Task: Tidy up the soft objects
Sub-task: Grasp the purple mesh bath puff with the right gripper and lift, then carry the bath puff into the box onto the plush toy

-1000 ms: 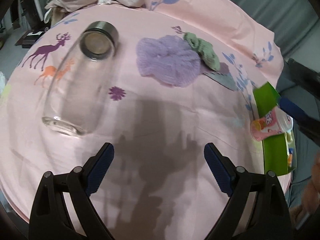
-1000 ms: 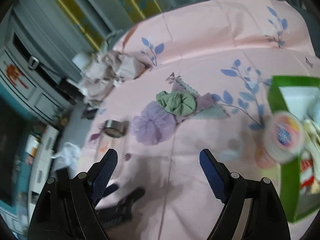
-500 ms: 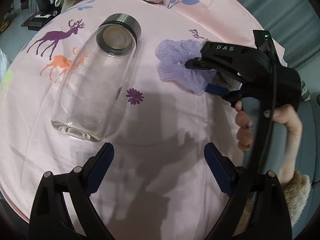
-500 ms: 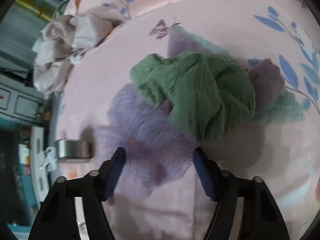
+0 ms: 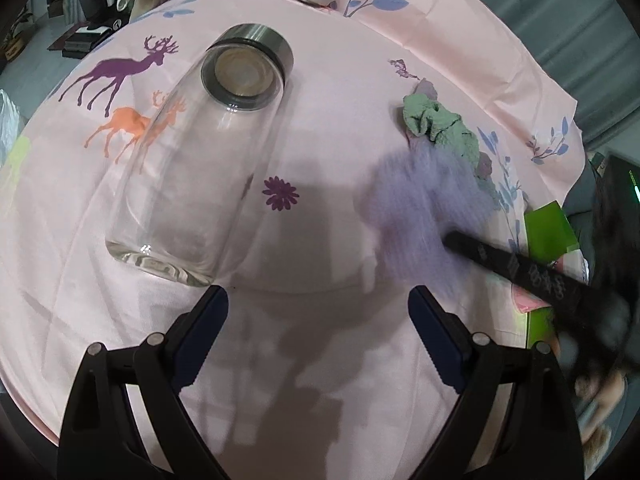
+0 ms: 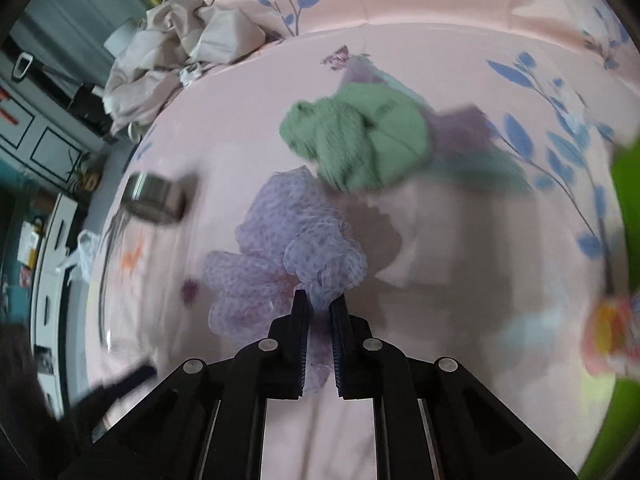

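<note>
My right gripper (image 6: 319, 304) is shut on a purple mesh bath pouf (image 6: 284, 248) and holds it just above the pink tablecloth. In the left wrist view the pouf (image 5: 420, 200) is blurred, with the right gripper's black finger against it. A green crumpled cloth (image 6: 356, 136) lies behind it on a purple and a teal cloth; it also shows in the left wrist view (image 5: 440, 124). My left gripper (image 5: 318, 312) is open and empty, just in front of a clear glass jar (image 5: 200, 168) lying on its side.
The jar's metal-rimmed mouth (image 6: 154, 198) points away from the left gripper. A pile of beige fabric (image 6: 176, 44) lies at the table's far edge. A green box (image 5: 550, 228) holding a pink packet (image 6: 612, 336) sits at the right edge.
My right gripper closed on the purple pouf and pulled it away from the green cloth toward the near side. My left gripper stayed open and shifted slightly.
</note>
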The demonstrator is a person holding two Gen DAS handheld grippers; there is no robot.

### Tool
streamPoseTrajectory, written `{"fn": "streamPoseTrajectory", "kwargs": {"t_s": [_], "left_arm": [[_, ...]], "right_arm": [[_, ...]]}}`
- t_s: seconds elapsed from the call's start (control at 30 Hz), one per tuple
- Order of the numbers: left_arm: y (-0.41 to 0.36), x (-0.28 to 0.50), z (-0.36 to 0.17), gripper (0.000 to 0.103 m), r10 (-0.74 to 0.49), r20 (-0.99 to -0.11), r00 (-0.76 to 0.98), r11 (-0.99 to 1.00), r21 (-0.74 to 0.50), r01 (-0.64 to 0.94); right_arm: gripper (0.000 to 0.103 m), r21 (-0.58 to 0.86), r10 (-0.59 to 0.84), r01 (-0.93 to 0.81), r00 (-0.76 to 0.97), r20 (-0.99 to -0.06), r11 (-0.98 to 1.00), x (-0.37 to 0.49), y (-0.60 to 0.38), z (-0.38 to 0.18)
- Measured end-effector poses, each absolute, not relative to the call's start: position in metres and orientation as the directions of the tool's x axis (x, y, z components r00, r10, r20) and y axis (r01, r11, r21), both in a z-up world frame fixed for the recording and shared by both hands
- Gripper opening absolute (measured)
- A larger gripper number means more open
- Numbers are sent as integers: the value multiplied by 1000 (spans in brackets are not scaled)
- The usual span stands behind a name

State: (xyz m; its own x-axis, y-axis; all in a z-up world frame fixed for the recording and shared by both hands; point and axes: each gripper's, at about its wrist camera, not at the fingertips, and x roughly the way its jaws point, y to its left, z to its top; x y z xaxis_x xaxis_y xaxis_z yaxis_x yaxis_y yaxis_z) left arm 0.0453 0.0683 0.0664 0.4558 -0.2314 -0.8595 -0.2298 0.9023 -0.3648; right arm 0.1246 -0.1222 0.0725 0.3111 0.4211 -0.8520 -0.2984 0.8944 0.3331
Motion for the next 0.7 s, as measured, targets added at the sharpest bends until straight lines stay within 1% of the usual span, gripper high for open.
{"fn": "streamPoseTrajectory", "kwargs": {"t_s": [0.1, 0.23, 0.37, 0.4, 0.43, 0.47, 0.5, 0.53, 0.57, 0.67, 0.7], "left_arm": [[61, 43, 67, 91, -213, -863, 458, 916, -340, -214], [55, 44, 62, 91, -232, -866, 442, 917, -346, -198], [43, 42, 61, 90, -229, -865, 446, 930, -330, -161], [41, 41, 61, 90, -227, -864, 450, 934, -324, -150], [37, 40, 61, 90, -228, -862, 452, 938, -319, -135], [34, 39, 61, 89, -234, -861, 452, 940, -318, -120], [31, 39, 61, 86, -242, -858, 453, 941, -322, -106], [28, 38, 61, 84, -254, -853, 456, 942, -326, -86], [24, 37, 61, 81, -260, -850, 458, 943, -325, -69], [13, 35, 61, 79, -274, -842, 464, 946, -324, -28], [9, 34, 60, 77, -288, -841, 459, 944, -330, -12]], "right_arm": [[12, 351, 435, -308, 267, -860, 884, 105, -140, 73], [12, 357, 442, -325, 242, -864, 876, 82, -156, 76], [14, 304, 383, -319, 225, -896, 898, 67, -164, 74], [21, 297, 375, -311, 232, -897, 903, 65, -166, 74], [34, 295, 374, -306, 242, -895, 905, 65, -168, 75], [42, 303, 383, -305, 253, -889, 903, 64, -171, 78], [53, 315, 396, -304, 260, -881, 899, 64, -173, 80], [56, 331, 412, -301, 268, -871, 894, 64, -176, 82], [56, 349, 428, -294, 276, -861, 890, 63, -181, 84], [56, 393, 465, -275, 284, -839, 877, 66, -187, 86], [56, 405, 473, -267, 281, -835, 874, 67, -188, 84]]}}
